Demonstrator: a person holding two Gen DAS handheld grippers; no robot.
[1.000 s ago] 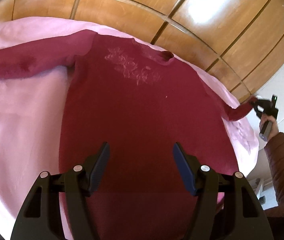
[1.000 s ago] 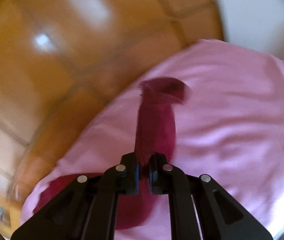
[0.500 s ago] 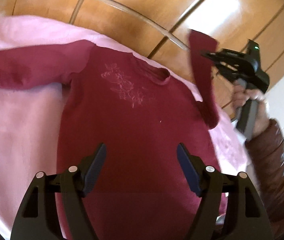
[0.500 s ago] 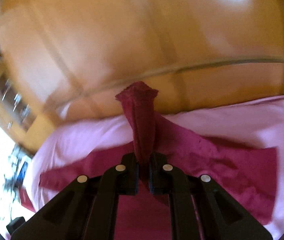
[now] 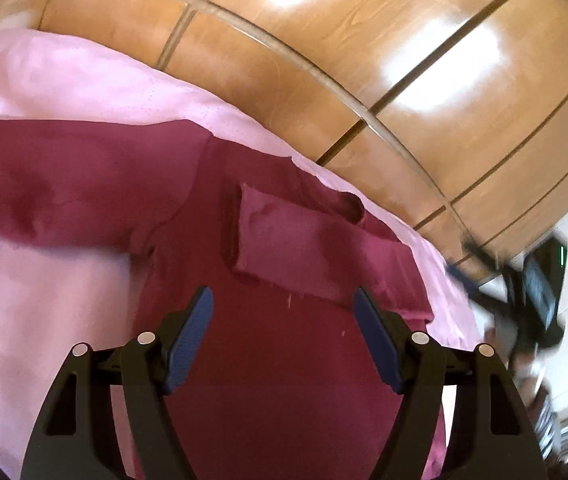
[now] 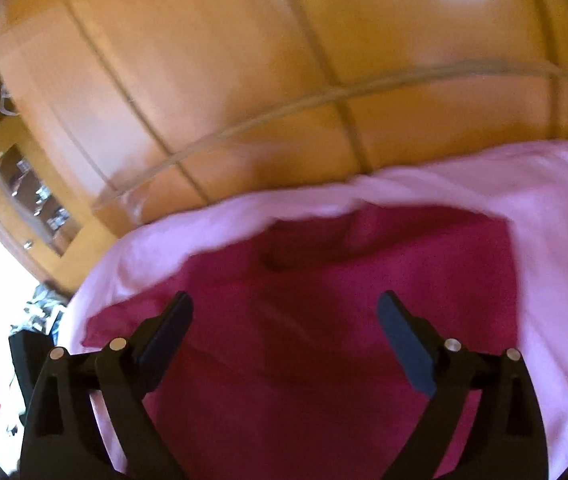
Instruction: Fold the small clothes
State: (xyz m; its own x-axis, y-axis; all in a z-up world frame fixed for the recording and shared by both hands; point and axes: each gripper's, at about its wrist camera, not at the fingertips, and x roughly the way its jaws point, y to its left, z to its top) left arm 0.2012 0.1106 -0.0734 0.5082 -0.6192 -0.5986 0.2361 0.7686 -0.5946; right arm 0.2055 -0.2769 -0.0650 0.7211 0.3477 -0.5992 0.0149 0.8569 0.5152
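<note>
A dark red long-sleeved top lies flat on a pink cloth. Its right sleeve is folded across the chest. Its left sleeve stretches out to the left. My left gripper is open and empty, hovering over the top's lower body. My right gripper is open and empty above the same top. It shows blurred at the right edge of the left wrist view.
The pink cloth covers a table that stands in front of a wooden panelled wall. A wooden cabinet with glass doors stands at the left in the right wrist view.
My right gripper carried the right sleeve up and over onto the chest, let it go and opened. It has drawn back to the right. My left gripper stayed open and moved closer.
</note>
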